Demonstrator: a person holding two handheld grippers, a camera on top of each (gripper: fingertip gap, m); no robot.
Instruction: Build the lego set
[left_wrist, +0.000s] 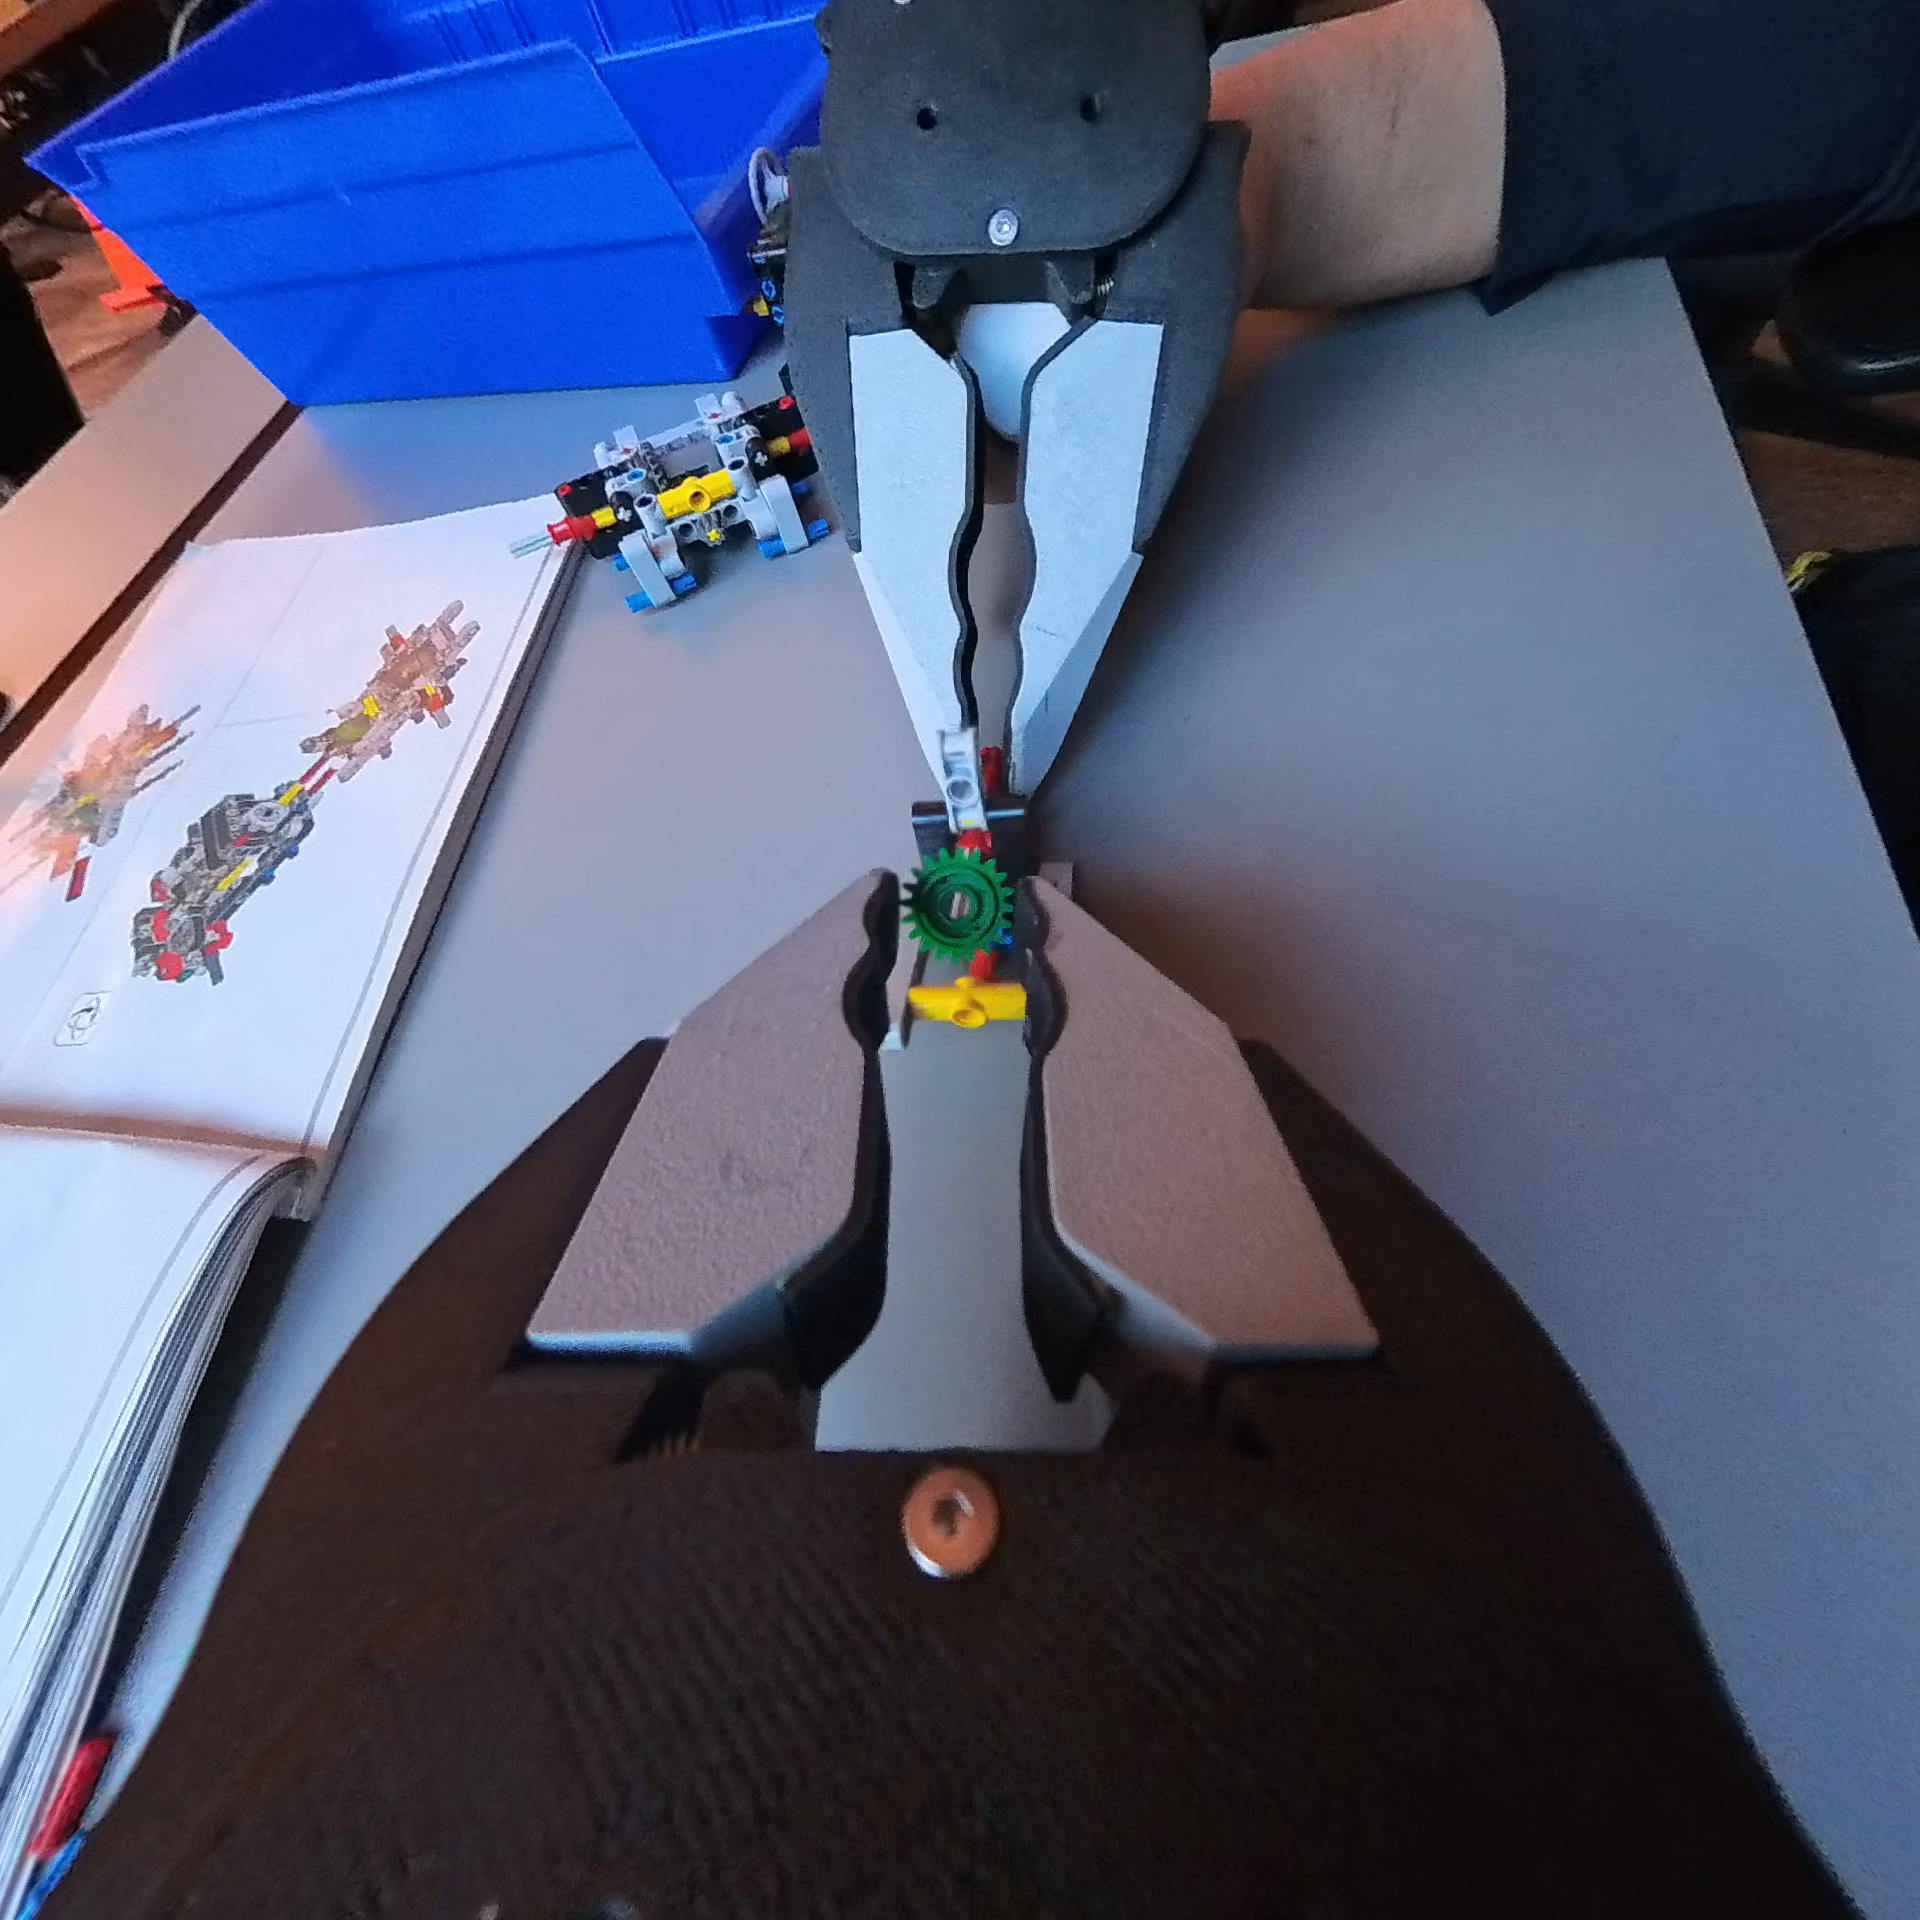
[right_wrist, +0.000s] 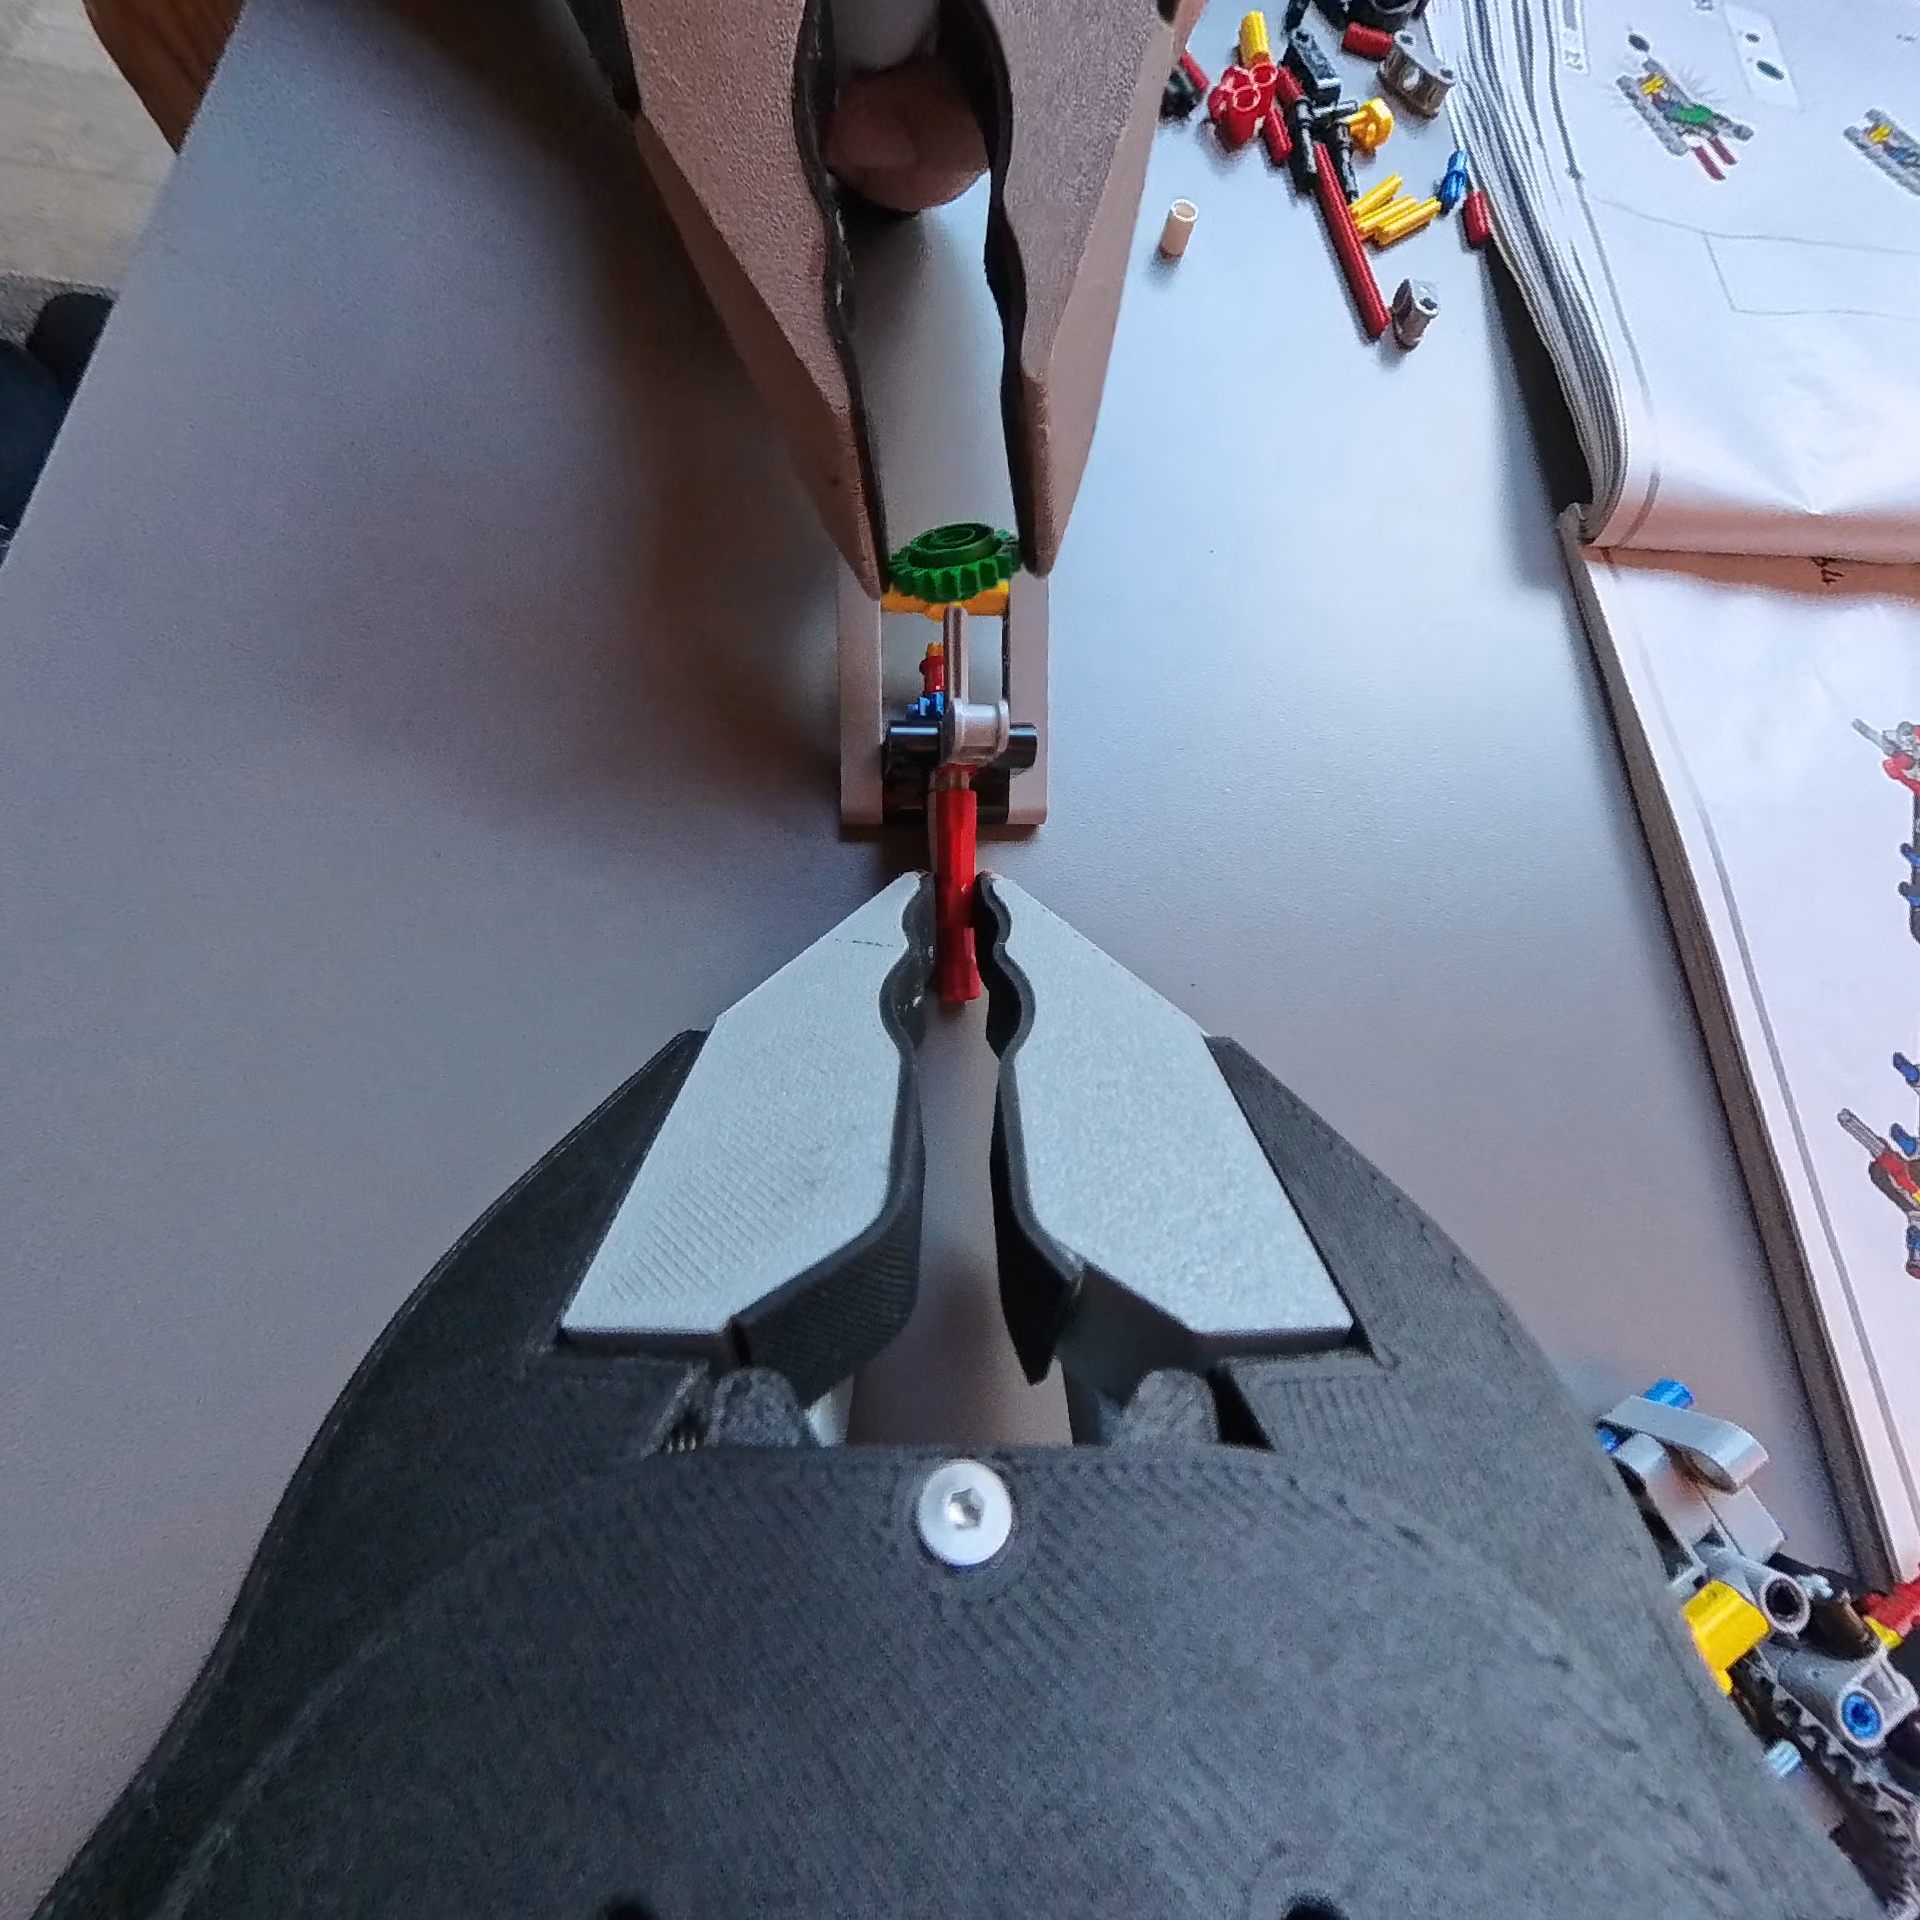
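In the left wrist view my left gripper (left_wrist: 966, 914) is shut on a small brick assembly. It has a black frame, a green gear (left_wrist: 954, 900) on top and a yellow connector (left_wrist: 968, 1004), and it sits just above the grey table (left_wrist: 1455, 883). The right gripper (left_wrist: 987, 769) meets it from the far side. In the right wrist view my right gripper (right_wrist: 951, 904) is shut on a red axle (right_wrist: 954, 862). The axle runs into a grey connector (right_wrist: 977, 727) on the assembly's black crossbar. The left gripper (right_wrist: 956, 566) grips the assembly at the green gear (right_wrist: 954, 556).
A blue bin (left_wrist: 416, 208) stands at the back left. An open instruction booklet (left_wrist: 260, 779) lies to the left, with another built assembly (left_wrist: 696, 509) beside it. Loose pieces (right_wrist: 1330, 135) lie by the booklet (right_wrist: 1766, 312). A person's arm (left_wrist: 1371, 156) rests behind. My right fingertips sit around 5 centimeters from my left ones.
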